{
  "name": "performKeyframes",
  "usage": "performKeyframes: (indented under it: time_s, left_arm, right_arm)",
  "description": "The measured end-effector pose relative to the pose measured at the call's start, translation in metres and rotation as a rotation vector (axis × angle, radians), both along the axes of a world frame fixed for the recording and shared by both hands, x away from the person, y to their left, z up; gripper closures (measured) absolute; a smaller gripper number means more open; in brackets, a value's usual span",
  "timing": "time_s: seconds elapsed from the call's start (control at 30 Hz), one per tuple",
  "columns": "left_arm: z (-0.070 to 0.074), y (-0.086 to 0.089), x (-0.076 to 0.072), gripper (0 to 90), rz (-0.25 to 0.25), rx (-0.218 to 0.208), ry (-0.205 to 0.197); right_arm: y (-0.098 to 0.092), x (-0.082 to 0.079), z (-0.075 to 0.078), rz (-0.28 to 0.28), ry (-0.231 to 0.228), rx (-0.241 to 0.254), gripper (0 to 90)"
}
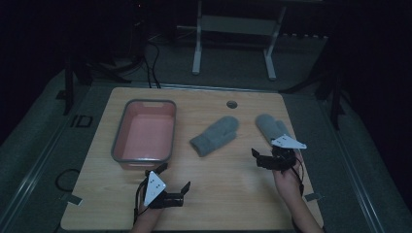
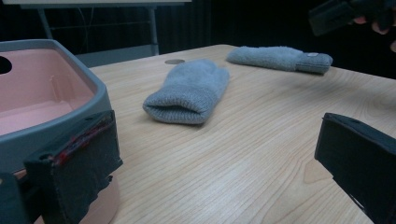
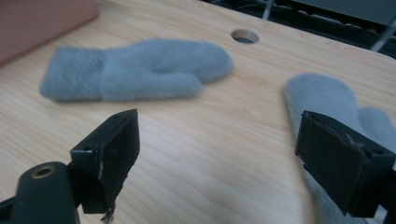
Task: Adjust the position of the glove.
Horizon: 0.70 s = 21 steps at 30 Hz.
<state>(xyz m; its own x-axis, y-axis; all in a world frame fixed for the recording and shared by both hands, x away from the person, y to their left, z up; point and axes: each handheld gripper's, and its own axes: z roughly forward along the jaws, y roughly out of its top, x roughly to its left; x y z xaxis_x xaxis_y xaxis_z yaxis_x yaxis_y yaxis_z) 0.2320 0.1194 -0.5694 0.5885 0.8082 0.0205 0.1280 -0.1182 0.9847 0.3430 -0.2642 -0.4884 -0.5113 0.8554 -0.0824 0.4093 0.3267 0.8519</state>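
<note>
both grippers agape: left gripper [image 1: 174, 180] low by tub [image 1: 144, 158], right gripper [image 1: 260, 156] near mitten [image 1: 271, 126]

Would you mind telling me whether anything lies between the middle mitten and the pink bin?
Nothing visible does. Bare wooden table separates the middle mitten from the pink bin. The other mitten lies on the far side, by the right tongs.

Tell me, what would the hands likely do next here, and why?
Probably the right gripper eases forward and down onto the right mitten. Its jaws stand open with nothing between them, that mitten lies just beside them, and the pink bin sits empty, so putting the mittens in it seems the likely aim.
</note>
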Motion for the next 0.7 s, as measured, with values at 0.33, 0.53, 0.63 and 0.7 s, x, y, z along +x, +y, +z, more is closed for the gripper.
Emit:
performKeyframes:
  time_s: [0.33,0.53,0.63,0.7]
  left_arm:
    - [0.0,0.0,0.0,0.4,-0.007,-0.002,0.0]
    - [0.0,0.0,0.0,0.4,-0.01,-0.002,0.002]
    - [0.0,-0.001,0.0,0.4,-0.013,-0.005,0.004]
    - [0.0,-0.001,0.0,0.3,-0.016,-0.004,0.003]
  right_arm:
    - [0.033,0.02,0.009,0.087,0.008,0.004,17.7]
    - [0.052,0.035,0.011,0.124,0.031,0.018,16.6]
    - [0.061,0.044,0.011,0.146,0.056,0.041,18.4]
    - [0.068,0.049,0.01,0.152,0.078,0.052,18.3]
